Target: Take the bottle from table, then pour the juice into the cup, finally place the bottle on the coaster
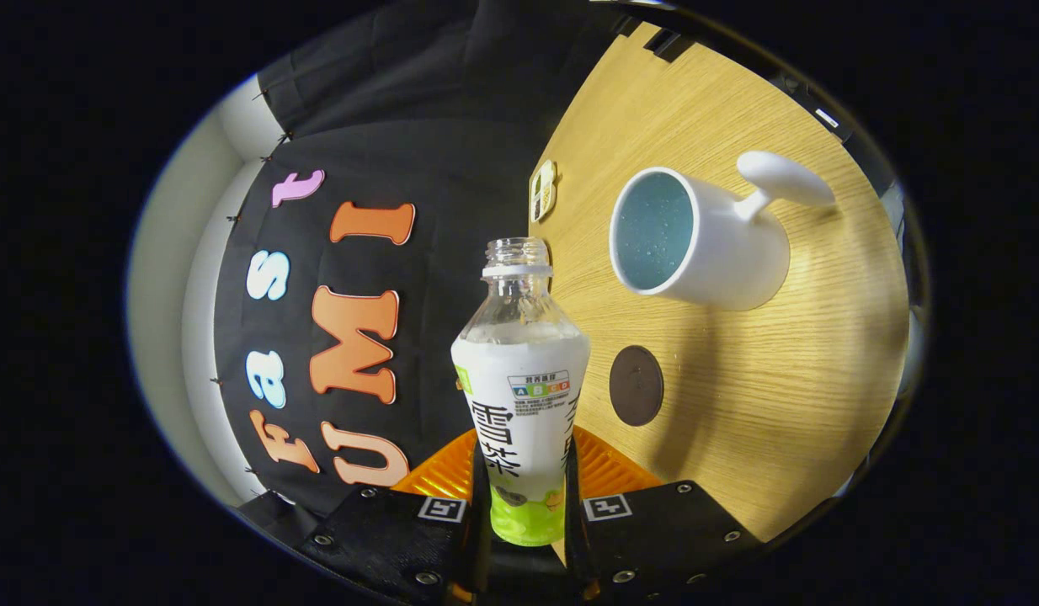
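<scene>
The tongs clench the uncapped tea bottle between both fingers; beyond them sit the white mug and the brown coaster on the wooden table.

I see print on the bottle clamped between my gripper's fingers, both pressing its lower body. Large dark characters run down its white label, with a small strip of grade letters above them. Each finger carries a square coded marker. A small tag on the table beyond the bottle is too blurred to read.
</scene>
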Available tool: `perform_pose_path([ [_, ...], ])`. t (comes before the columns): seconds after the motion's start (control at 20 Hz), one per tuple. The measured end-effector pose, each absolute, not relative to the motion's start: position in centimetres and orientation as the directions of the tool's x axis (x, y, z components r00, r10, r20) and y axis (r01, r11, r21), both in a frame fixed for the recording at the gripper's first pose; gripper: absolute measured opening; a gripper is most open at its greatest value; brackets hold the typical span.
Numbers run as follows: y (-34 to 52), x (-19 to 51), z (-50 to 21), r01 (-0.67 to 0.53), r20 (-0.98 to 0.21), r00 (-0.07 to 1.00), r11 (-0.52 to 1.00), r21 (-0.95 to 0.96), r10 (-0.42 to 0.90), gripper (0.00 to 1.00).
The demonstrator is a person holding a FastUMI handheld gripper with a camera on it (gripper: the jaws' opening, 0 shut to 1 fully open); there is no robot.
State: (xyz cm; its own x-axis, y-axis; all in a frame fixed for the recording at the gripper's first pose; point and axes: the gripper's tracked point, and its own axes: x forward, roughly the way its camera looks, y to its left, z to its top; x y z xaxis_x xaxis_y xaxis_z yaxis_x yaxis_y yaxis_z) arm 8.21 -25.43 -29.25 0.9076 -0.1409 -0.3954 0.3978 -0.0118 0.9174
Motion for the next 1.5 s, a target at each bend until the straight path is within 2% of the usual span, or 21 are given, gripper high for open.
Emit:
perform_pose_path([
  [0.35,-25.5,8.2,-29.8,0.421,-0.431,0.893,-0.103,0.901,-0.126,0.36],
  [0.75,-25.8,8.5,-28.6,0.389,-0.416,0.901,-0.192,0.901,-0.125,0.36],
  [1.5,-26.0,8.6,-28.4,0.359,-0.402,0.907,-0.269,0.894,-0.124,0.36],
])
